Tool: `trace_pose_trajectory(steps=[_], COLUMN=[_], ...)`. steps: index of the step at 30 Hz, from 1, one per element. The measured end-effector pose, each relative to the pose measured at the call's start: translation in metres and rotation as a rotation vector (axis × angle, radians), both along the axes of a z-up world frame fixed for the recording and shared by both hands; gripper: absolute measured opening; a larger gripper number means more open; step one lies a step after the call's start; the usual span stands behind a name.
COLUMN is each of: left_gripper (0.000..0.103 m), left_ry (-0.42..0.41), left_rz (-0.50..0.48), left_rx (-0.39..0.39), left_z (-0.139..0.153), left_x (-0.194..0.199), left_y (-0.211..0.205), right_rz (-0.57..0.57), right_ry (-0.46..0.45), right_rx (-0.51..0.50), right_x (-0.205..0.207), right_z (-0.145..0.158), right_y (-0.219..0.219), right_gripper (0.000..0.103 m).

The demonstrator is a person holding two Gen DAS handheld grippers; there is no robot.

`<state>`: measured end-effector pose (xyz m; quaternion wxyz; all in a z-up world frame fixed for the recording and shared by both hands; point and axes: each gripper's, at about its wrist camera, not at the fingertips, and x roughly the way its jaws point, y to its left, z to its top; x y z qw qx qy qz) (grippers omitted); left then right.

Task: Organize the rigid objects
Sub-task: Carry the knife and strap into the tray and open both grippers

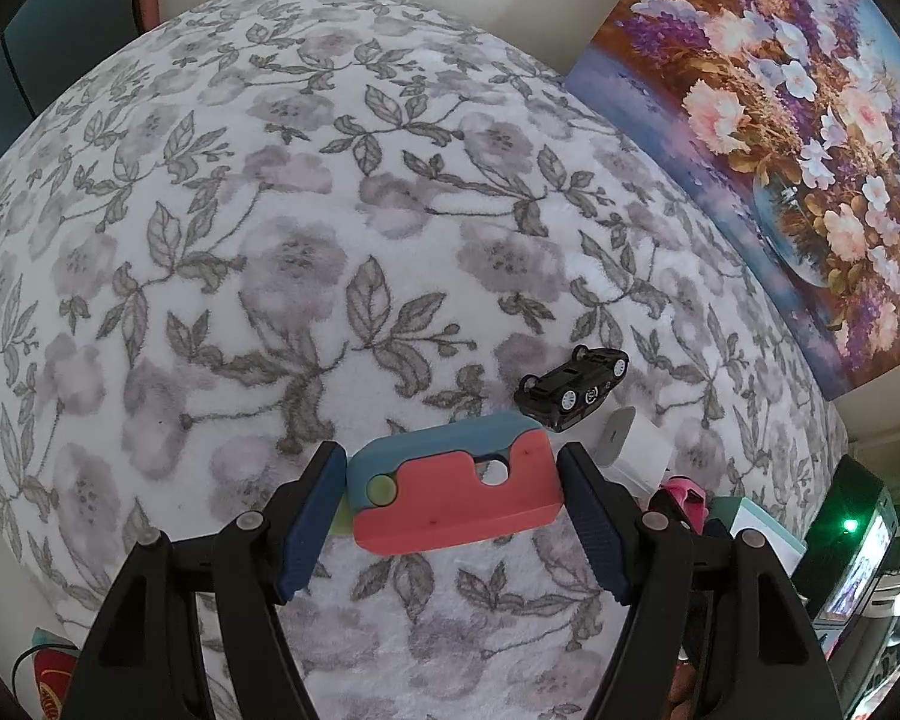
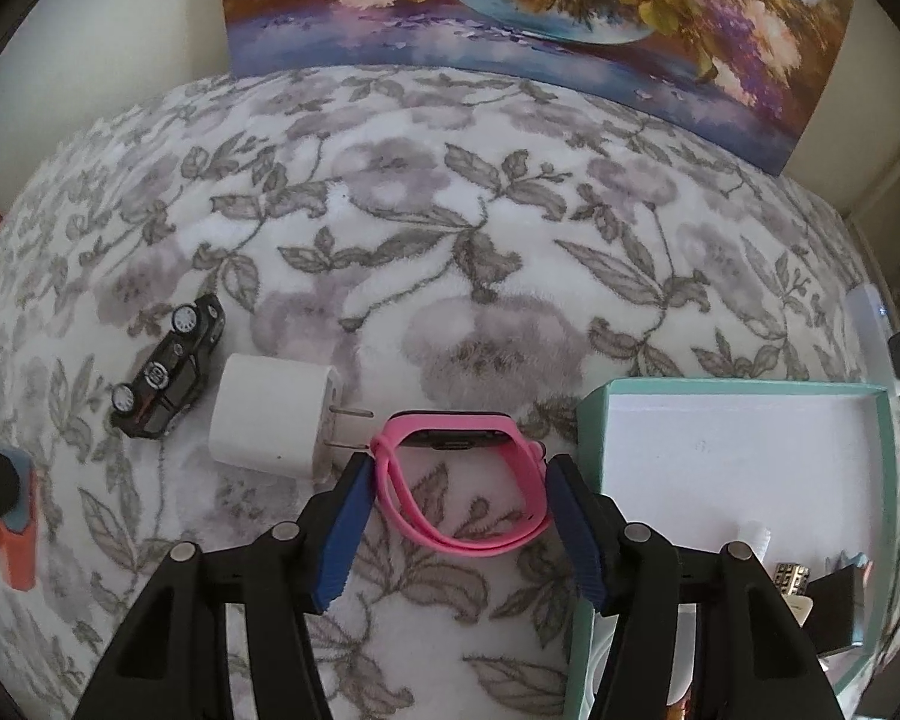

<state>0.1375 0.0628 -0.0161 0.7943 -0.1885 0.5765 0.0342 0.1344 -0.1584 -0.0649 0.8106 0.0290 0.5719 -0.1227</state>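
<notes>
Grippers: left gripper [image 1: 453,513] was spread around the pink-and-blue toy [image 1: 453,483], gaps visible; right gripper [image 2: 459,519] bracketed the pink watch [image 2: 459,474], contact unclear.
Box [image 2: 591,450]: seen lower right.
Charger [image 2: 273,420], car [image 2: 165,369]: left of centre.

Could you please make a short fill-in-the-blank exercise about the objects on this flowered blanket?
1. The toy car lies on its ____, wheels sideways.
2. The watch between the right tongs has a ____ strap.
3. The charger lies between the car and the ____.
4. The teal box stands to the ____ of the watch.

Missing words: side; pink; watch; right
</notes>
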Motion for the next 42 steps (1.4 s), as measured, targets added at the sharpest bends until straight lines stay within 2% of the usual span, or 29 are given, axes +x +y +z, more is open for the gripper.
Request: trace_pose_trajectory(steps=[10,19,27,35,39,42], left_gripper=[0.074,0.074,0.074,0.074,0.074,0.074], left_ry=[-0.022,-0.061,-0.108,-0.139,-0.140,-0.143], left_rz=[-0.013,-0.067,-0.165,-0.296,-0.364,-0.402], left_rx=[0.003,0.029,0.051,0.061,0.005,-0.013], left_z=[0.009,0.025,0.042,0.054,0.058,0.059], left_x=[-0.002,-0.009,-0.022,-0.037,-0.042,-0.046], left_y=[-0.004,-0.026,-0.066,-0.121,-0.151,-0.171], right_rz=[-0.027,-0.066,-0.136,-0.272,-0.346,-0.374], right_ry=[-0.053,-0.104,-0.166,-0.191,-0.209,-0.210], right_rx=[0.099,0.118,0.116,0.098,0.115,0.083], right_x=[-0.010,-0.030,-0.064,-0.109,-0.130,-0.136], right_z=[0.028,0.064,0.100,0.111,0.113,0.113], right_y=[-0.010,-0.027,-0.058,-0.101,-0.123,-0.137], right_gripper=[0.061,0.061,0.061,0.061,0.061,0.061])
